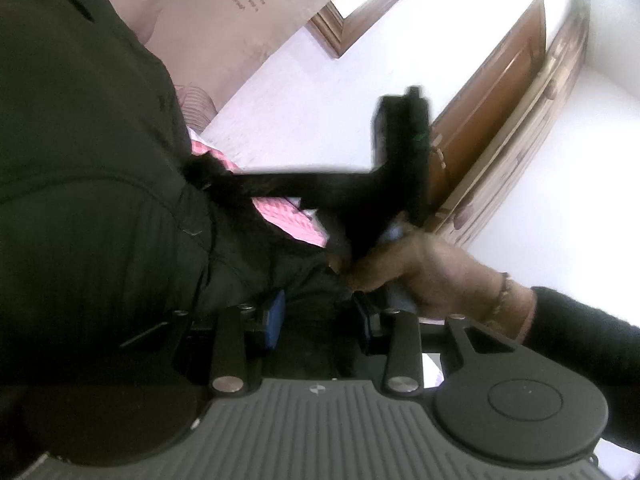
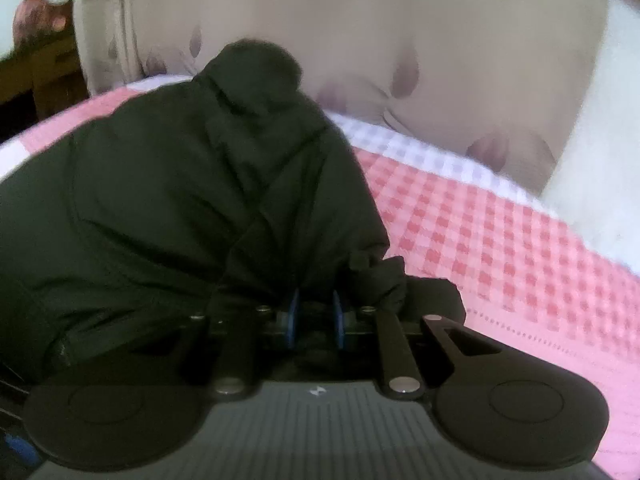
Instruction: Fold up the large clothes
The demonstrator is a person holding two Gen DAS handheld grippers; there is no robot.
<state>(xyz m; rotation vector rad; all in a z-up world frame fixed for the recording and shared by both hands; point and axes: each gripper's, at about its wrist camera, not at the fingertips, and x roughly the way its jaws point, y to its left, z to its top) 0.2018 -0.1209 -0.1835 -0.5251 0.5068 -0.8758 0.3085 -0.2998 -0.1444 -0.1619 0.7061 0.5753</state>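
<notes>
Across the lower right of the right wrist view spreads a bed under a pink and white checked cover, with a pale flowered pillow propped along the top of the frame. On that cover, filling the left half of the picture, lies a large dark green jacket, bunched and creased, its hood or collar humped up toward the top centre. In the left wrist view the same jacket fills the left side, with a strip of the checked cover showing at centre, and a white wall and a brown wooden door at the upper right. At the lower right of that view a person's right hand, in a dark sleeve, holds the handle of the blurred black right claw, which reaches toward the picture's centre. The left claw has its blue pads closed on a fold of jacket at bottom centre. The right claw is clenched on a bunch of the jacket's edge, its blue pads close together with dark cloth between them.
</notes>
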